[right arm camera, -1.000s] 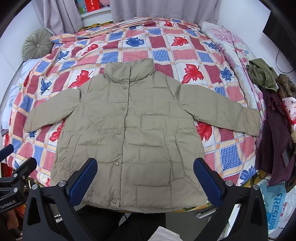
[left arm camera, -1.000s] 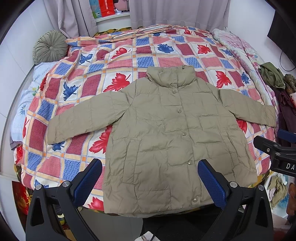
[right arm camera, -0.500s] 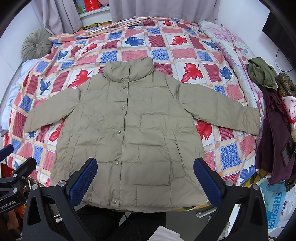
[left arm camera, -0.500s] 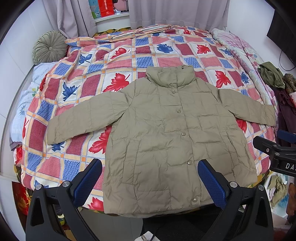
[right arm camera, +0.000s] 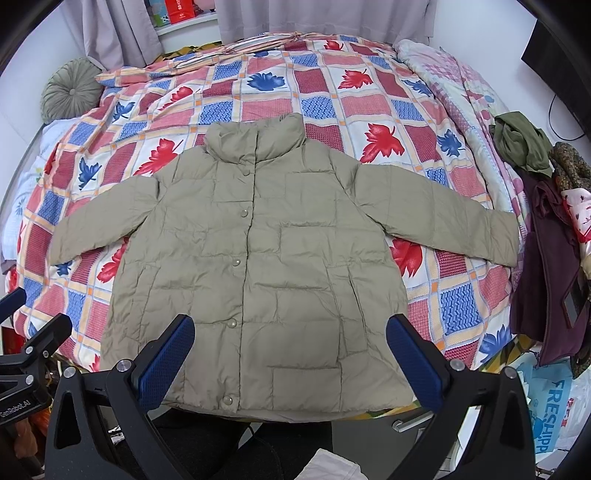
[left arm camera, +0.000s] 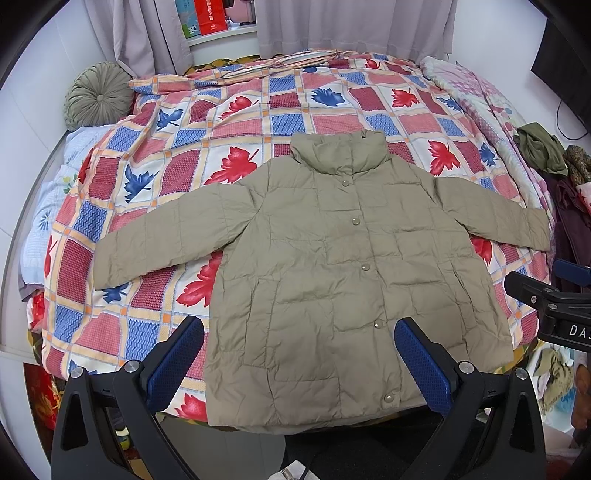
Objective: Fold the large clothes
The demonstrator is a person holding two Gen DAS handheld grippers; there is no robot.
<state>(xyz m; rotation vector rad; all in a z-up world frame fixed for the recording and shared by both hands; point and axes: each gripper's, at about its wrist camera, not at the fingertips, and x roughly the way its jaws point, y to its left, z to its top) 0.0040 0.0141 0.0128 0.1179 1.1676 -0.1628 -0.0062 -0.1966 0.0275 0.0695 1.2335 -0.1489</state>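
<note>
A khaki quilted jacket (left arm camera: 332,266) (right arm camera: 258,258) lies flat and face up on the bed, snaps done up, collar at the far end, both sleeves spread out sideways. My left gripper (left arm camera: 299,354) hovers open above the jacket's near hem, its blue pads wide apart with nothing between them. My right gripper (right arm camera: 290,350) is likewise open over the hem and holds nothing. The right gripper's black body shows at the right edge of the left wrist view, and the left gripper's body at the left edge of the right wrist view.
A patchwork leaf-print quilt (left arm camera: 229,122) (right arm camera: 332,92) covers the bed. A round green cushion (left arm camera: 98,94) lies at the far left. Loose clothes (right arm camera: 546,206) are heaped along the right side, above a plastic bag (right arm camera: 550,410). Grey curtains (left arm camera: 332,26) hang behind.
Both views have shifted very slightly; the jacket sits a touch higher in frame. The jacket itself has not moved and both grippers stay open.
</note>
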